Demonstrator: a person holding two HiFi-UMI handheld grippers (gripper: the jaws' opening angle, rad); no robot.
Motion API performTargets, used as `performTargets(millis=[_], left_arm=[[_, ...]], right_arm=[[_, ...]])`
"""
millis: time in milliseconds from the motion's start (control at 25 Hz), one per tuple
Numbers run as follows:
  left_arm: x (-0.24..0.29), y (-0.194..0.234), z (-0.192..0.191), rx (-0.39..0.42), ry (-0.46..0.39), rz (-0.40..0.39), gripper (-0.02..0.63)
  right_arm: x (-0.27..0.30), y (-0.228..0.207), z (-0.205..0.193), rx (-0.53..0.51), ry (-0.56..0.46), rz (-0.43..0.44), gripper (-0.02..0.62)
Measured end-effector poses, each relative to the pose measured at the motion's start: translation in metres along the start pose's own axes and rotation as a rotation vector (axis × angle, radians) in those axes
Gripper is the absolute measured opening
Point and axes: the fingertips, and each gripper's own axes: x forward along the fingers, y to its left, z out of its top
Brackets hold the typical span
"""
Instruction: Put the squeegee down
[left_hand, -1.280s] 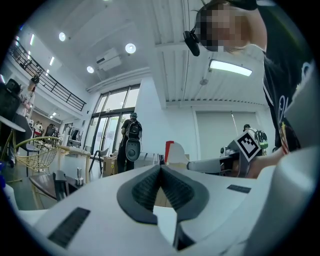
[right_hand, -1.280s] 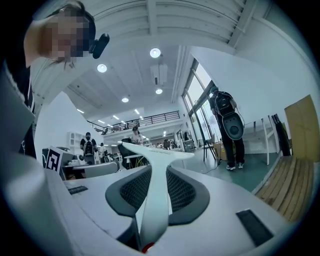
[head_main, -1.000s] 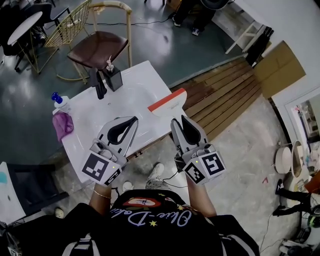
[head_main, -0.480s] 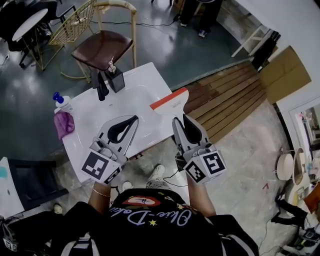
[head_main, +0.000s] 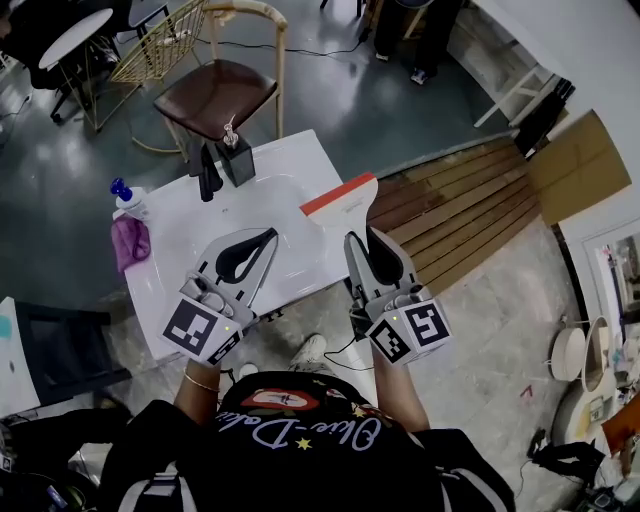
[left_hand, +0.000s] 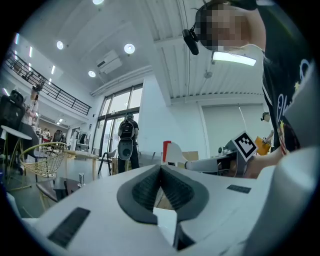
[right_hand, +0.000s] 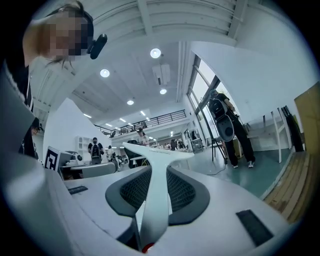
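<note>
The squeegee (head_main: 343, 206) is white with a red strip along its blade. It hangs over the right edge of the white washstand top (head_main: 275, 205). My right gripper (head_main: 360, 237) is shut on its handle (right_hand: 156, 195), and the blade (right_hand: 157, 153) sticks out past the fingertips. My left gripper (head_main: 271, 237) hovers over the top's near part. It is shut, its tips meet (left_hand: 161, 167), and nothing is between them. From the left gripper view the squeegee (left_hand: 172, 152) shows off to the right.
A black tap (head_main: 207, 172) and a black holder (head_main: 238, 156) stand at the back of the top. A blue-capped bottle (head_main: 124, 196) and a purple cloth (head_main: 131, 243) sit at its left end. A brown chair (head_main: 215, 96) stands behind, and wooden boards (head_main: 460, 195) lie to the right.
The right gripper has carried the squeegee slightly left, further over the washstand's right edge. The left gripper has stayed about where it was. Both grips are unchanged.
</note>
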Motion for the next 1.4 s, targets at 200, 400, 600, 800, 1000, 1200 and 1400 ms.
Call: performTargets(millis=[200,400,600,800,1000,1200,1400], left_arm=[[0.006,0.001,0.0,0.005,-0.002,0.018,0.015],[0.014,-0.001,0.001,0.016,0.003,0.027,0.015],[0.017,-0.002,0.002,0.02,0.011,0.048,0.015],[0.023,-0.002,0.001,0.027,0.015,0.06,0.015],[0.026,-0.003,0.003,0.03,0.017,0.079,0.015],[0.027,-0.003,0.007,0.043,0.011,0.111,0.015],[0.027,-0.002,0.004,0.045,0.021,0.128,0.015]], right_arm=[[0.004,-0.004,0.003,-0.002,-0.002,0.024,0.084],[0.006,-0.012,0.005,0.003,-0.006,0.038,0.084],[0.007,-0.016,0.007,0.008,-0.005,0.055,0.084],[0.01,-0.022,0.007,0.012,-0.003,0.068,0.084],[0.01,-0.028,0.009,0.017,-0.005,0.078,0.084],[0.01,-0.032,0.012,0.021,-0.004,0.09,0.084],[0.013,-0.033,0.011,0.026,-0.003,0.109,0.084]])
